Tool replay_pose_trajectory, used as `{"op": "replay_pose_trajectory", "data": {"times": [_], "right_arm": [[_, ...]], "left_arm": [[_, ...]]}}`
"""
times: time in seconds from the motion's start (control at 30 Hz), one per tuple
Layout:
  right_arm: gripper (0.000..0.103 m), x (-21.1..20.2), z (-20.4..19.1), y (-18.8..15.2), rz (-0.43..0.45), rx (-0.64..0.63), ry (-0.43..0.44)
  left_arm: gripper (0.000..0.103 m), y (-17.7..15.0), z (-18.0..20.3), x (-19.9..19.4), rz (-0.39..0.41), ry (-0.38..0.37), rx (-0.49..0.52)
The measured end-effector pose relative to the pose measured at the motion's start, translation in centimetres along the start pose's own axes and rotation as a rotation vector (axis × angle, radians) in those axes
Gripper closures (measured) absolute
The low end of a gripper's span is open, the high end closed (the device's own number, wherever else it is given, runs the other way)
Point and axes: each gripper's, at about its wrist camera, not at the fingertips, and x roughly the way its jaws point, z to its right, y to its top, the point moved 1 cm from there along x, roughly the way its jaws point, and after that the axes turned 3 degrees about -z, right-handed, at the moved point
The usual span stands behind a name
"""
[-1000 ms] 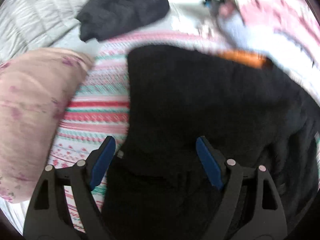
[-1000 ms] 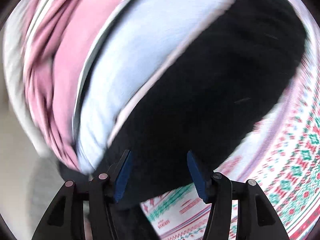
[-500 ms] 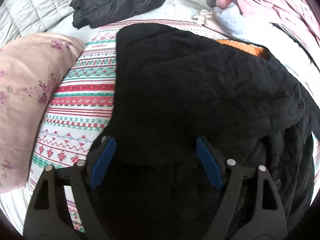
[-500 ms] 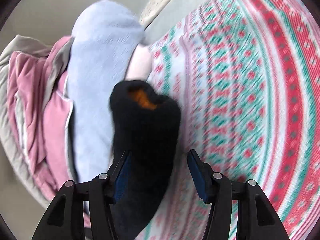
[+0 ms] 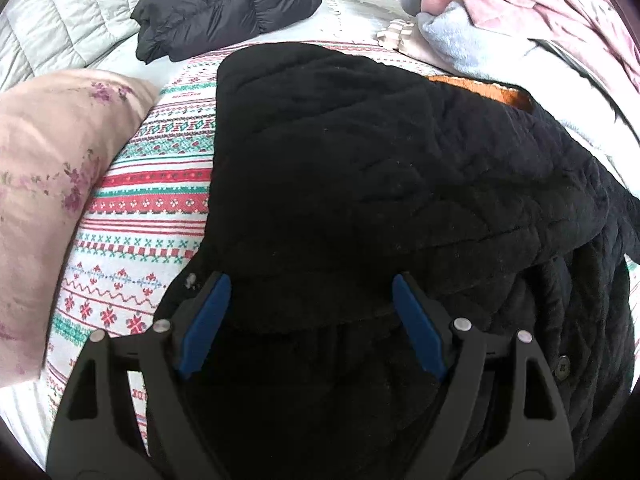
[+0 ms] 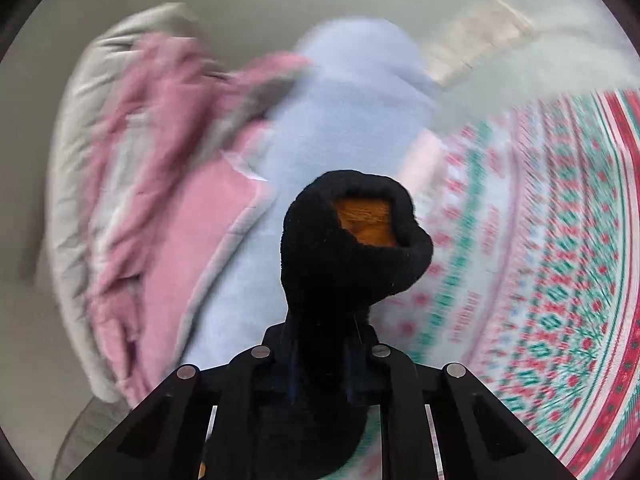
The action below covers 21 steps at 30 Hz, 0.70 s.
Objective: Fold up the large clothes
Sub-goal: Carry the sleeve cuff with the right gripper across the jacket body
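Observation:
A large black quilted jacket (image 5: 360, 152) with an orange lining (image 5: 480, 88) lies spread on the patterned bedcover (image 5: 152, 200). My left gripper (image 5: 310, 278) hangs open just over its near edge, the blue pads (image 5: 208, 312) wide apart with black cloth under them. In the right wrist view my right gripper (image 6: 322, 344) is closing on the jacket's black sleeve cuff (image 6: 344, 260). The cloth is pinched between the jaws and hides the pads. The cuff stands up lifted off the bed and shows its orange inside (image 6: 364, 220).
A pink floral pillow (image 5: 48, 184) lies at the left. A folded black puffer jacket (image 5: 224, 4) sits at the back on a white quilt (image 5: 60, 12). Light-blue fleece (image 6: 340, 112) and a pink garment (image 6: 160, 152) are heaped beyond the sleeve.
My right gripper has gone from open around the sleeve to shut on it and has risen and tilted up with the cuff. The left gripper has stayed open over the jacket.

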Motion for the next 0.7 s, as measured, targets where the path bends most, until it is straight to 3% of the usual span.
{"op": "replay_pose_trajectory", "data": {"times": [0.13,0.27,0.43,0.57,0.7], "right_arm": [[0.087,-0.6,-3.2,-0.3,0.007,-0.089,0.026],[0.088,0.2,-2.1,-1.9,-0.056,-0.087,-0.036],[0.088,-1.5,-4.3,-2.2,-0.038,-0.12,0.045],[0.088,-1.7,-6.8,-2.8,-0.038,-0.217,0.025],[0.089,-1.3,-6.7,-3.9,-0.058,-0.187,0.032]], "left_arm": [[0.02,-0.1,-0.2,-0.7,0.002,-0.015,-0.024],[0.02,-0.4,-0.9,-1.7,0.009,-0.051,-0.059],[0.02,-0.5,-1.5,-2.7,0.042,-0.045,-0.074],[0.02,-0.5,-1.9,-3.2,0.045,-0.047,-0.093],[0.02,-0.8,-2.1,-4.3,0.042,-0.045,-0.097]]}}
